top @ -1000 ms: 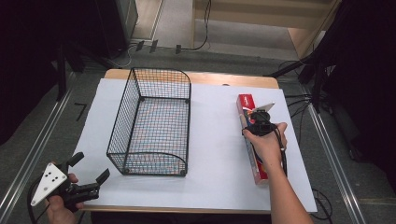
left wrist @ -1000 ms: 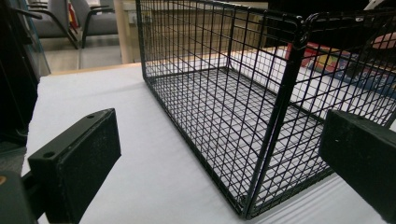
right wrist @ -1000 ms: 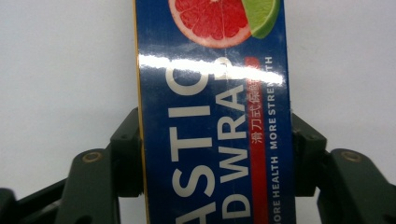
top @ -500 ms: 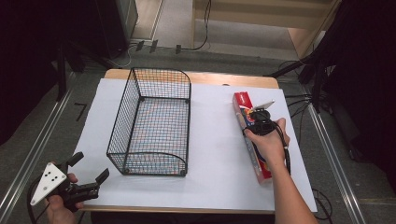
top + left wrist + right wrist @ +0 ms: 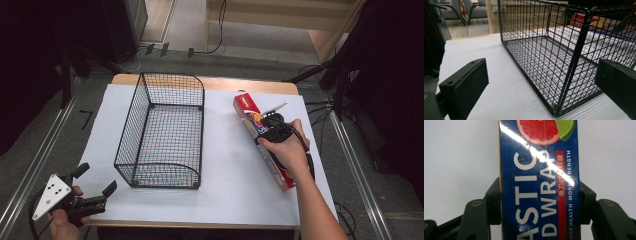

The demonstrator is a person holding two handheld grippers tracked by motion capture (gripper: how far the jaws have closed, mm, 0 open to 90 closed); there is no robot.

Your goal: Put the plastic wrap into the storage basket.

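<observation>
Right gripper (image 5: 274, 131): down on the long blue-and-red cardboard box of plastic wrap (image 5: 250, 112), which lies flat on the white table cover (image 5: 225, 165), right of the black wire-mesh basket (image 5: 165, 130) and apart from it. In the right gripper view the jaws sit against both long sides of the box (image 5: 539, 182), closed on it.

Left gripper (image 5: 95, 192): idle at near-left table edge, jaws wide apart, nothing between them, pointed at basket corner (image 5: 574, 62).

Step, by judgement: grasp made, lift pending. Basket empty, probable destination. Next move needs level lift; box is long, gripped off-centre, could tip.
</observation>
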